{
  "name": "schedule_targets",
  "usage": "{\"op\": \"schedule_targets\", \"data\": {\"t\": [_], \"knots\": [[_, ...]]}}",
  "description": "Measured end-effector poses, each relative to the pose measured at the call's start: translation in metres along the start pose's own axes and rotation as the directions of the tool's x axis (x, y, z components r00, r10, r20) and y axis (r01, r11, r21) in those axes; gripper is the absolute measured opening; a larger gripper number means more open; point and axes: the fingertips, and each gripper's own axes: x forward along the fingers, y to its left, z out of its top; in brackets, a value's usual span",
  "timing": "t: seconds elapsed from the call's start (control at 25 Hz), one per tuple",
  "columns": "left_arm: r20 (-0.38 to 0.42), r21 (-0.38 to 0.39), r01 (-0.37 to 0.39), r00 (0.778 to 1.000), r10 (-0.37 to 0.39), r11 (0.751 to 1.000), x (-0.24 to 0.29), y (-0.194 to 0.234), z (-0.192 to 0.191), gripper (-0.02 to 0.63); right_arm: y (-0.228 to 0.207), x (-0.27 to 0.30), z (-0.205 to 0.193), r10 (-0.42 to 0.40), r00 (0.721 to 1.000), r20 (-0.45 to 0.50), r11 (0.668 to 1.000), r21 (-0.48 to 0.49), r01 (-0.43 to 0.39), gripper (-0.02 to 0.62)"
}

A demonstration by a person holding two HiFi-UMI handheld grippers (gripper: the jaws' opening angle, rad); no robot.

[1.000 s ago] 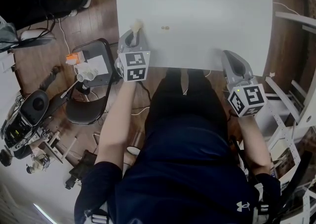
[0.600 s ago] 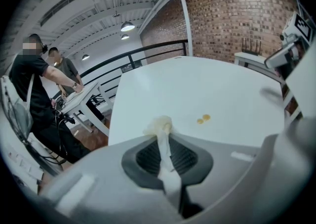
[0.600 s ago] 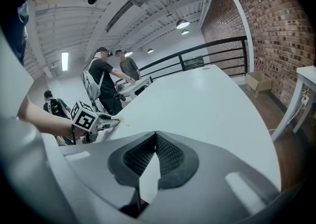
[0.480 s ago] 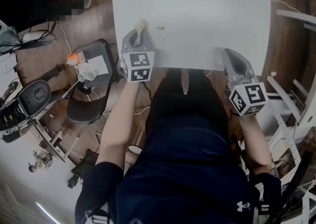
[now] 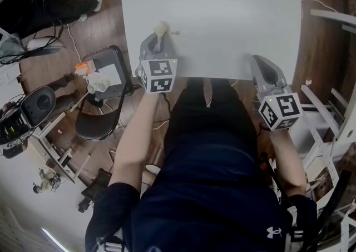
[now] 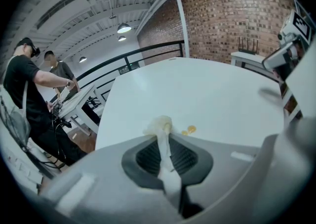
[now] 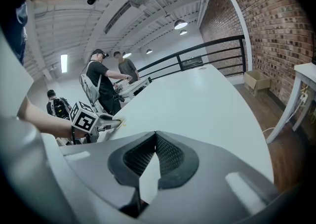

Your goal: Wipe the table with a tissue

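Your left gripper [image 5: 158, 38] has been sliding right, bringing the tissue [image 5: 161, 27] closer to the yellow spots [image 5: 176, 32]. Your right gripper [image 5: 257, 59] is hovering at the near edge of the table [image 5: 233, 6], jaws pressed together on nothing. The left one is pinching the tissue, its wad lying on the table just beside the spots.

The table [image 5: 222, 6] is plain white, with a couple of yellowish spots [image 6: 188, 129] on it right by the cream tissue [image 5: 161, 28]. The left gripper [image 5: 158, 38] and right gripper [image 5: 257, 60] are both grey, and their cubes [image 5: 158, 74] have black-and-white square patterns. The brick wall [image 6: 237, 15] past the table is reddish-brown.
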Motion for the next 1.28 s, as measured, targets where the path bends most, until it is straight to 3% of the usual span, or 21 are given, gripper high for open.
{"op": "schedule_targets", "data": {"t": [1.28], "knots": [[0.021,0.071,0.058,0.998,-0.059,0.996,0.006,-0.085,0.038,0.012,-0.024,-0.023,-0.003,0.011,1.000,0.012,1.000,0.006,-0.011,0.005]]}}
